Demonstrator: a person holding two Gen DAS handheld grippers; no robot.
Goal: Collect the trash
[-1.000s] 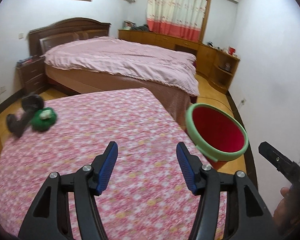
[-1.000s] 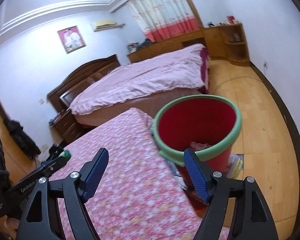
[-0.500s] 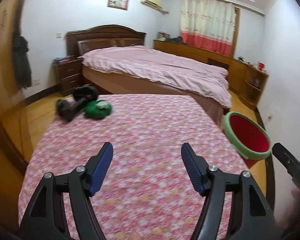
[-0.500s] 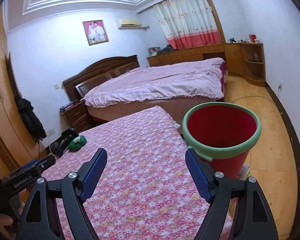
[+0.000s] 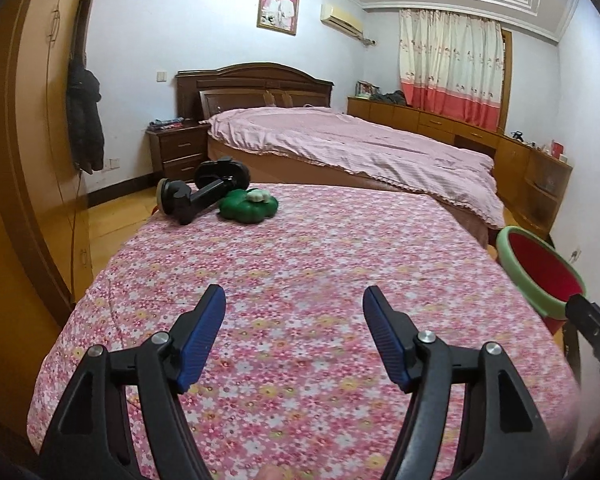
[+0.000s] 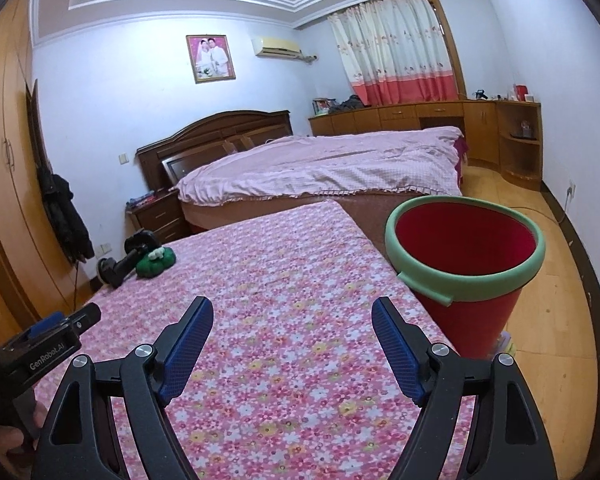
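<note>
Both views now face down the flowered table (image 5: 300,264), and the left gripper (image 5: 294,336) has just been widening, nothing between its jaws. From left: a black mount (image 5: 198,194), its long axis slanting toward the far bed, touching a green lump (image 5: 248,210); likely trash, unreached. Right gripper (image 6: 292,344) gapes empty beside the red bin (image 6: 466,264).

Table cover (image 5: 300,280): floral printed cloth, matt; bucket (image 6: 472,280): smooth red plastic with green foam rim; gripper pads (image 5: 198,344): ribbed blue rubber; headboard (image 5: 256,88): dark glossy wood; floor (image 6: 552,320): polished wood.
</note>
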